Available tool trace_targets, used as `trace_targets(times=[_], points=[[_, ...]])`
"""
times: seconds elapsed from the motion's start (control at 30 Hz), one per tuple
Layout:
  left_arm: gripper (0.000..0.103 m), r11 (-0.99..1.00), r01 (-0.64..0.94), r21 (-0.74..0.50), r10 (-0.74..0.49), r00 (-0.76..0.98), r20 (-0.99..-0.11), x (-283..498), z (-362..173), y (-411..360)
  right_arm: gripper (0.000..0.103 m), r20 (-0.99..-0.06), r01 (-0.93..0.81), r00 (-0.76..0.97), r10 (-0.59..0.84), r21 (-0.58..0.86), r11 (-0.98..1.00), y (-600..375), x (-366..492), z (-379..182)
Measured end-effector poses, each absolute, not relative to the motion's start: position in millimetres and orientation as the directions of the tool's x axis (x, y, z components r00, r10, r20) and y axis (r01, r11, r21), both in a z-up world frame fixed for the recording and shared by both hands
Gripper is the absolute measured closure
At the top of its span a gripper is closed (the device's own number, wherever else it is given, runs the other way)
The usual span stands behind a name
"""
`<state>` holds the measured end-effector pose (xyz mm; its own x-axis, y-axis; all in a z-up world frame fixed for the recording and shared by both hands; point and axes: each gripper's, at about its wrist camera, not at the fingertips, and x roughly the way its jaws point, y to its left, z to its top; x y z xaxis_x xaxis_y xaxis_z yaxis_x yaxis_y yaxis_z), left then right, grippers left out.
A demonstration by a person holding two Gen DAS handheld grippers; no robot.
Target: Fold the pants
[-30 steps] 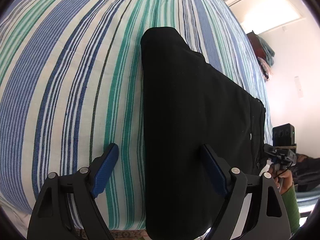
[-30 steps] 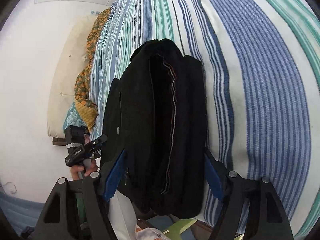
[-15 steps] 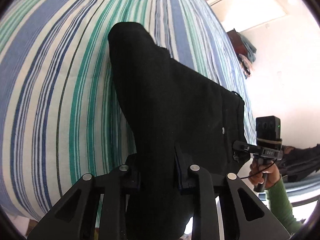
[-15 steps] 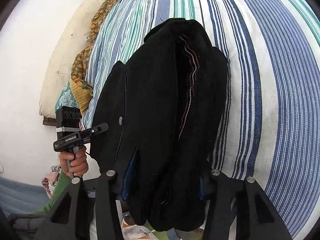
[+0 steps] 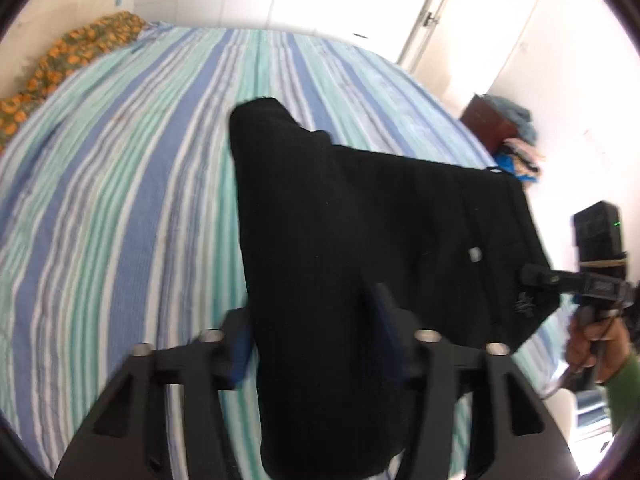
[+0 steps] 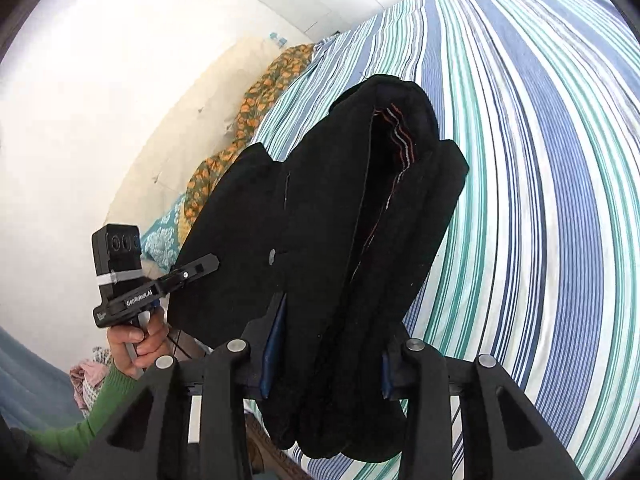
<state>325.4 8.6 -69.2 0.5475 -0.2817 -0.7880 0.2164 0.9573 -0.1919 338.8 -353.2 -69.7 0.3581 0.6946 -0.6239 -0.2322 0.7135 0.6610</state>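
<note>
The black pants point(image 5: 360, 240) are lifted off the striped bed, stretched between both grippers. My left gripper point(image 5: 316, 336) is shut on one end of the folded pants. My right gripper point(image 6: 328, 352) is shut on the waistband end point(image 6: 380, 220), where layered edges with red and white stitching show. The far end of the pants still touches the bedspread. The left gripper also shows in the right wrist view point(image 6: 160, 280), held by a hand in a green sleeve. The right gripper shows in the left wrist view point(image 5: 580, 280).
The bed carries a blue, green and white striped cover point(image 5: 120, 220). An orange floral pillow point(image 6: 260, 100) lies at the head by the white wall. A dark wooden stand with piled clothes point(image 5: 504, 136) is beyond the bed near a door.
Both grippers have shut on the pants and raised them off the bed. The cameras tilted up, so the room and wall now show.
</note>
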Motion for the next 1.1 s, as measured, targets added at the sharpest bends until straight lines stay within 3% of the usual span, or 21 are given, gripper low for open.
trace_targets(times=[0.03, 0.1, 0.2, 0.37, 0.43, 0.53, 0.67, 1.1], points=[[0.006, 0.980, 0.174, -0.100, -0.183, 0.571, -0.801, 325.7, -82.3, 7.3, 0.049, -0.640, -0.207, 0.367, 0.675, 0.651, 0.730, -360.5, 349.0, -74.5], [0.011, 0.988, 0.155, 0.021, -0.073, 0.571, -0.818, 315.0, -110.8, 12.8, 0.043, -0.722, -0.131, 0.382, 0.578, 0.576, 0.807, -386.3, 360.4, -91.0], [0.013, 0.987, 0.139, 0.074, -0.020, 0.576, -0.817, 276.0, -141.1, 35.9, 0.043, -0.858, 0.035, 0.395, 0.329, 0.372, 0.928, -437.7, 344.8, -117.4], [0.012, 0.993, 0.051, 0.111, 0.059, 0.596, -0.801, 225.6, -155.2, 48.5, 0.039, -0.889, 0.099, 0.430, 0.161, 0.223, 0.970, -477.2, 270.4, -124.3], [0.012, 0.993, 0.020, 0.119, 0.081, 0.619, -0.781, 212.5, -148.9, 41.8, 0.019, -0.880, 0.069, 0.451, 0.150, 0.202, 0.977, -473.2, 243.3, -119.3], [0.007, 0.989, -0.023, 0.146, 0.121, 0.696, -0.708, 192.2, -131.7, 27.5, 0.000, -0.847, 0.015, 0.488, 0.209, 0.248, 0.969, -442.7, 214.4, -111.8], [0.005, 0.993, -0.019, 0.120, 0.095, 0.733, -0.673, 180.5, -105.9, 16.6, 0.000, -0.832, 0.006, 0.511, 0.216, 0.255, 0.967, -402.4, 192.1, -110.0], [0.001, 0.999, 0.042, -0.011, -0.034, 0.622, -0.783, 143.5, -111.6, 4.0, 0.000, -0.789, -0.050, 0.610, 0.067, 0.046, 0.998, -289.6, 156.5, -61.7]])
